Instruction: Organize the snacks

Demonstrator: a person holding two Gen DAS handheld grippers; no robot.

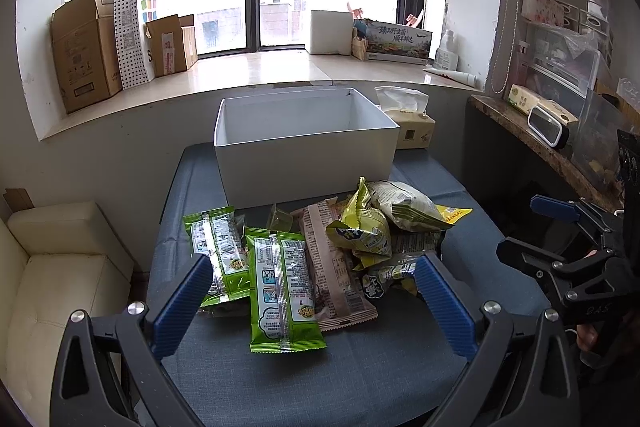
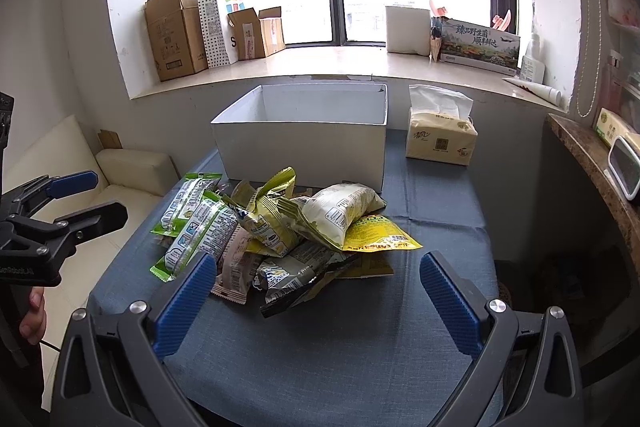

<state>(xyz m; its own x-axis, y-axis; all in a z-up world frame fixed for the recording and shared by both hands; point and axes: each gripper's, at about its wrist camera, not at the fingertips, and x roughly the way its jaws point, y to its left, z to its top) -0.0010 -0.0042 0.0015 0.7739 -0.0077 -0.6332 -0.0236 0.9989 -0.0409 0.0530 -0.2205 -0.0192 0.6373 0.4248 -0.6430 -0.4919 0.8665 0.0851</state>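
Observation:
A pile of snack packets (image 1: 328, 251) lies on the blue-clothed table (image 1: 340, 379), in front of an empty white box (image 1: 304, 151). A green packet (image 1: 282, 291) lies nearest in the left wrist view. My left gripper (image 1: 312, 291) is open, above the near side of the pile, holding nothing. My right gripper (image 2: 316, 291) is open and empty, above the near edge of the pile (image 2: 288, 231); the white box (image 2: 304, 147) stands behind. Each gripper shows in the other's view: the right (image 1: 560, 227) at the right edge, the left (image 2: 80, 199) at the left edge.
A tissue pack (image 2: 440, 135) stands right of the box. A cream sofa (image 1: 60, 267) is left of the table, a brown shelf (image 2: 592, 163) with a clock on the right. Cardboard boxes (image 1: 84, 51) and bags line the windowsill.

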